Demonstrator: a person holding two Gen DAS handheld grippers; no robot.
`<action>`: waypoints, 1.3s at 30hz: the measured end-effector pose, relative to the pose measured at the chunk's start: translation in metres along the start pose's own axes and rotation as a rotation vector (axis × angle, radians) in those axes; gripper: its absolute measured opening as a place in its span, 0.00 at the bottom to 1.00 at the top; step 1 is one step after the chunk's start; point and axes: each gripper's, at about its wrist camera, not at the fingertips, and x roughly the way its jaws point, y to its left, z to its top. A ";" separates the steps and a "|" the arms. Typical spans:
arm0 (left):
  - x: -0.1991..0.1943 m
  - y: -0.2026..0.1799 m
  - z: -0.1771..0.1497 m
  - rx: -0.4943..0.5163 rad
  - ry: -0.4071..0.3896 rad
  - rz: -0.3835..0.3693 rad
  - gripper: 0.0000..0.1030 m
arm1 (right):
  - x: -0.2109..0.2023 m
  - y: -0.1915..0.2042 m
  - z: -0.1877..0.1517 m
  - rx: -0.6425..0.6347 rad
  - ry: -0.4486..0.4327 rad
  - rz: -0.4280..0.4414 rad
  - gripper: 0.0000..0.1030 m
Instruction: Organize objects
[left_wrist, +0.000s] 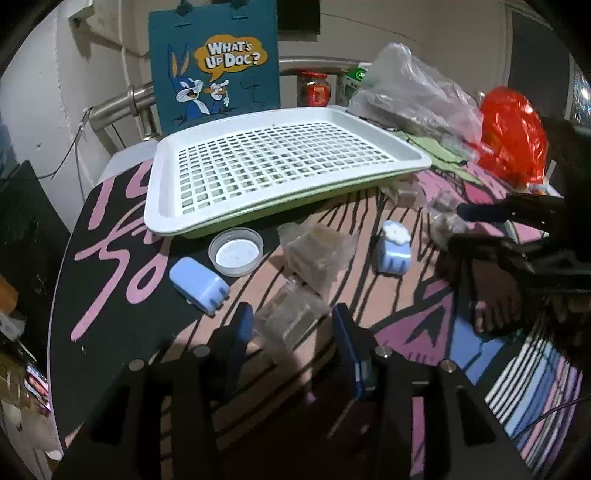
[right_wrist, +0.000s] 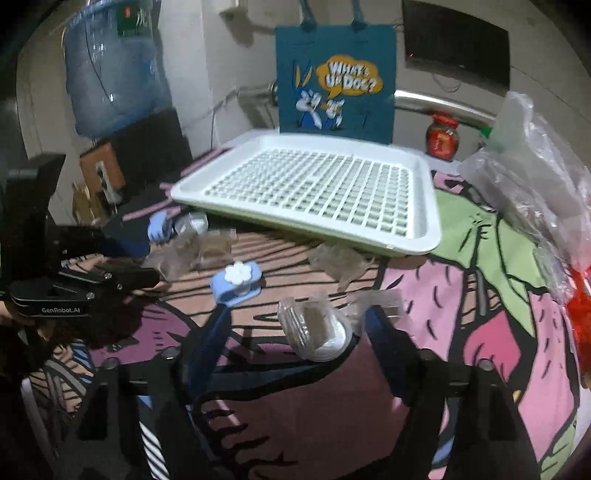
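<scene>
A white perforated tray (left_wrist: 162, 184) (right_wrist: 428, 206) rests on the table at the back. In front of it lie a blue case (left_wrist: 199, 285), a round clear lid (left_wrist: 236, 251), a blue case with a white flower top (left_wrist: 394, 248) (right_wrist: 238, 281), and several clear plastic boxes (left_wrist: 316, 251). My left gripper (left_wrist: 291, 325) is open with a clear plastic box (left_wrist: 291, 317) between its fingers. My right gripper (right_wrist: 295, 328) is open around a clear round container (right_wrist: 314, 328) on the cloth. The right gripper also shows in the left wrist view (left_wrist: 454, 225).
A blue "What's Up Doc?" bag (left_wrist: 218, 62) (right_wrist: 336, 81) stands behind the tray. Clear plastic bags (left_wrist: 413, 88) (right_wrist: 532, 177) and a red bag (left_wrist: 513, 133) lie at the right. A red-lidded jar (right_wrist: 442, 138) and a water jug (right_wrist: 110, 74) stand behind.
</scene>
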 end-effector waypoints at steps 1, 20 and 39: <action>0.002 0.001 -0.001 -0.007 0.005 -0.002 0.28 | 0.007 -0.003 -0.001 0.015 0.024 0.005 0.43; -0.040 0.005 -0.005 -0.112 -0.138 -0.027 0.15 | -0.025 -0.029 0.008 0.233 -0.153 0.322 0.16; -0.037 -0.005 0.014 -0.114 -0.291 0.032 0.15 | -0.039 0.013 0.019 0.013 -0.311 -0.013 0.16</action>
